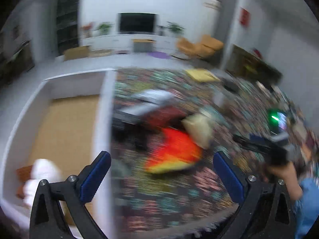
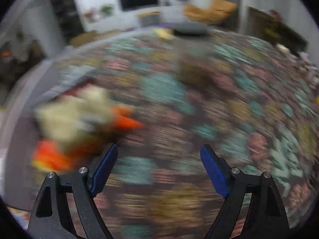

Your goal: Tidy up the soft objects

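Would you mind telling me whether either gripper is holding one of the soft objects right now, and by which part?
Nothing is held. The left gripper and the right gripper both stand open with only the patterned cloth between their fingers.

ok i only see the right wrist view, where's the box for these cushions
observer: the white box is just left of the orange cushion.
operator: anything in it
observer: one white soft item, in the near corner.
operator: left jaws holding something
observer: no, the left gripper is open and empty, with one finger over the box wall.
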Demonstrator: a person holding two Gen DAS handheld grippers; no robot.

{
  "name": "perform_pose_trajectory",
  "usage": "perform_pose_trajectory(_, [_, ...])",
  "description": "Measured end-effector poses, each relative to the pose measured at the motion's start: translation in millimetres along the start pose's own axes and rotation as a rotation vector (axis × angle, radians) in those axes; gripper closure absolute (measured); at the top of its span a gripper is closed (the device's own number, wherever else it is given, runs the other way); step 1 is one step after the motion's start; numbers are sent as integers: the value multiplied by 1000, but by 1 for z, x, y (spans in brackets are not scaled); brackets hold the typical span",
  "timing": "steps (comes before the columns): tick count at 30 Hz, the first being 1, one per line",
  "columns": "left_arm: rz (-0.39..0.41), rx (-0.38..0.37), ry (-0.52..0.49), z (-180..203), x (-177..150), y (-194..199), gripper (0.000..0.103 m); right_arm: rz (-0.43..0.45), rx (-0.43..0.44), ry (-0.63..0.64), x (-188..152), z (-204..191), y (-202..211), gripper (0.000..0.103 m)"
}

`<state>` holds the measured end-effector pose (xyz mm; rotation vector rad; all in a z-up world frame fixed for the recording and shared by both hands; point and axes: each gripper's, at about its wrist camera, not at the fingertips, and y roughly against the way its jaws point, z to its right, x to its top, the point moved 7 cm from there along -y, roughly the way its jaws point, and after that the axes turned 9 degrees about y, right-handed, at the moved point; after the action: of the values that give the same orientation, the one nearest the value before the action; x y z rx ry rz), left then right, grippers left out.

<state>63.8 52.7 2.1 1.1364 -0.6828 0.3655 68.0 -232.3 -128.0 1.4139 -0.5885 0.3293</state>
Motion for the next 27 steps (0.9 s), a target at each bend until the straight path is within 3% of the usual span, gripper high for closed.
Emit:
perform_pose_trajectory(4, [-103, -39, -48, 53, -46, -45, 1, -14, -104, -54, -31, 52, -13, 16])
perform_pose_trajectory(6, [-123, -29, -62, 59, -60, -60, 1, -15, -75, -142, -44, 68, -19, 16])
perform_pose_trajectory(7, [-121, 6, -65, 57, -62, -68, 1, 27, -45, -175, -43, 69, -8, 16])
perform_pose_trajectory(9, [-106, 51, -41, 43, -57, -73, 1, 70, -27, -214, -40, 75, -2, 16])
perform_pose_trajectory(12, [-53, 59, 32, 28, -32, -80, 1, 41, -2, -257, -43, 81, -12, 16])
perform_pose_trajectory(15, [-5, 111, 30, 19, -5, -99, 0, 64, 7, -267, -44, 81, -3, 16])
perform_pose_trajectory(16, [-61, 136, 12, 17, -3, -119, 0, 66, 10, -271, -44, 81, -1, 16])
perform_pose_trajectory(19, [-215, 113, -9, 11, -17, -165, 0, 81, 22, -287, -49, 81, 8, 16])
perform_pose_trajectory(21, [-269, 64, 4, 16, -32, -184, 0, 96, 26, -305, -50, 84, 11, 16])
perform_pose_trajectory(23, [-238, 25, -42, 43, -40, -187, 0, 117, 22, -330, -51, 88, 16, 16])
perform_pose_trajectory(27, [-297, -379, -87, 145, -56, -176, 1, 177, 4, -392, -47, 103, 23, 16])
